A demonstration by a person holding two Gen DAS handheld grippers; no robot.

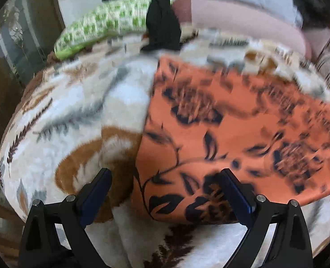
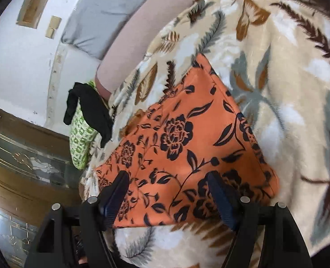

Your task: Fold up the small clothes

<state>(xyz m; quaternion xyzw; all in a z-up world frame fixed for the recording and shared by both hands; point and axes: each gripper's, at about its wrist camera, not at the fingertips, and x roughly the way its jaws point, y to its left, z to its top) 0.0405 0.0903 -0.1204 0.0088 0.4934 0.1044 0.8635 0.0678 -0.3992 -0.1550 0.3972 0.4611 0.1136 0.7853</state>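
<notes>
Orange cloth with dark blue flowers (image 2: 187, 138) lies flat on a fluffy blanket (image 2: 287, 89) that covers the bed. The blanket is cream with brown and grey leaves and feathers on it. The cloth looks folded, with straight edges and neat corners.

Both tongs are spread apart and hold nothing. The right tongs (image 2: 168, 197) hang just over the near edge of the orange cloth. One finger is over the near left part of the cloth and the other is over the near right part. I cannot tell if the tips touch it. The left tongs (image 1: 165, 193) are over the near left corner of the same cloth. One finger is over the blanket beside the cloth and the other is over the cloth. The left view is blurry.

At the far side of the bed lies a green and white checked cloth (image 1: 102, 25). A black cloth (image 1: 162, 22) is draped across it and hangs down onto the blanket. Both are well apart from the orange cloth. Behind them lie a pink pillow (image 2: 129, 51) and a grey pillow (image 2: 102, 15), next to a white wall (image 2: 15, 67).
</notes>
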